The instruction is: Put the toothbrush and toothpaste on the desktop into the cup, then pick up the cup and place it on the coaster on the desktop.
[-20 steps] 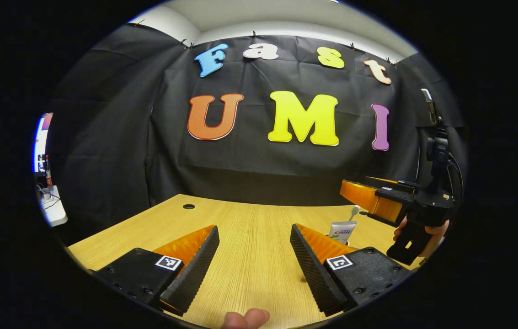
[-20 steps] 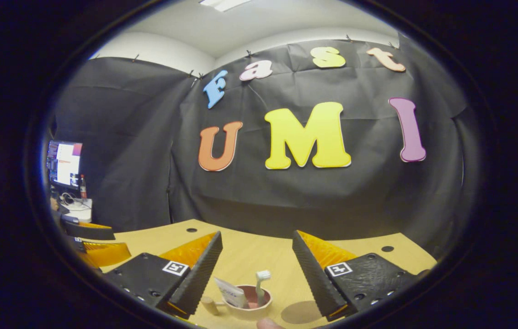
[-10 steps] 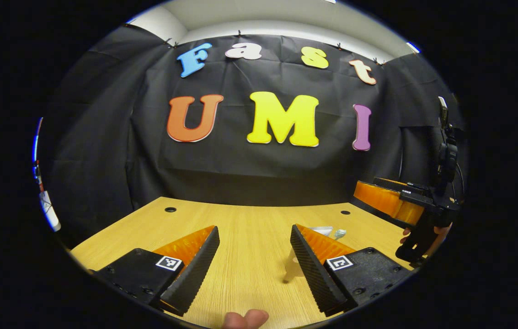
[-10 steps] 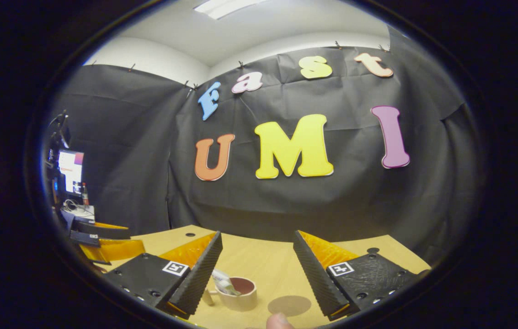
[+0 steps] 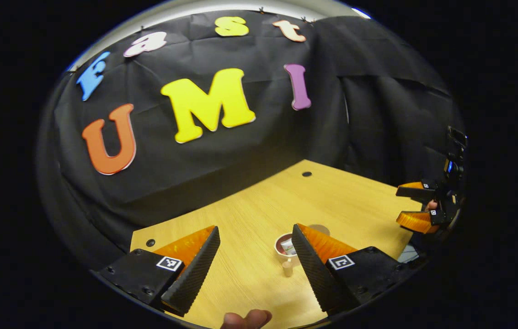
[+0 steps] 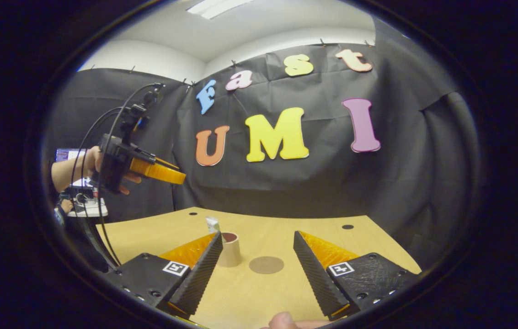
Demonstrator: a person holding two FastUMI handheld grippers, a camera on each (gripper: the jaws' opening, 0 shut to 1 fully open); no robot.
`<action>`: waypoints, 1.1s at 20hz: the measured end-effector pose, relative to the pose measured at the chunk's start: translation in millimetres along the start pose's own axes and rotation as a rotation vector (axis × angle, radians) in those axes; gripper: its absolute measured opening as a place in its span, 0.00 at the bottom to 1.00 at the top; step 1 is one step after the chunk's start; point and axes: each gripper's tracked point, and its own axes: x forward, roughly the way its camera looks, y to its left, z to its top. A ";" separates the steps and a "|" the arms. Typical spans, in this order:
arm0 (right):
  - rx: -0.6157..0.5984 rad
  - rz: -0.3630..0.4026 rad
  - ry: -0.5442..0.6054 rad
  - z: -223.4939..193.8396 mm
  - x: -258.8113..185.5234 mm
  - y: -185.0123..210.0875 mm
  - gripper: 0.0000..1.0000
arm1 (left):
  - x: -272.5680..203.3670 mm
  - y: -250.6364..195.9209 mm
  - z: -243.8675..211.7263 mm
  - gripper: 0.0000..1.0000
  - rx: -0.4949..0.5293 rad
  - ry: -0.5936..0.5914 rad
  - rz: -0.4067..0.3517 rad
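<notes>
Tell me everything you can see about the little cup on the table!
The cup is small, pale beige outside and reddish-brown inside, with a stubby handle. It stands upright on the wooden table, beside the round brown coaster, not on it. The toothpaste tube sticks out of its top. Neither gripper touches it.

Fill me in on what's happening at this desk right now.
A person holds a two-finger gripper in each hand above a wooden desk. The cup stands on the desk with the toothpaste sticking out of it, beside the round coaster, not on it. The left gripper and the right gripper are both open and hold nothing. Setting the cup on the coaster is not yet done.
</notes>
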 end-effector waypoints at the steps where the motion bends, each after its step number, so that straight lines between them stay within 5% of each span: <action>1: 0.019 0.007 0.013 -7.2 -11.5 -2.9 0.95 | 8.8 -9.3 -8.2 1.00 0.034 0.072 -0.056; 5: 0.043 -0.006 0.034 -25.2 -43.1 -18.0 0.92 | 42.8 -34.2 -57.1 0.99 0.118 0.389 -0.238; 12: 0.076 -0.032 -0.026 -25.1 -64.7 -46.6 0.92 | 46.4 -18.2 -121.2 1.00 0.234 0.725 -0.257; 22: 0.167 -0.074 0.011 -57.2 -54.7 -80.2 0.95 | 101.2 -47.2 -123.5 0.99 0.245 0.853 -0.329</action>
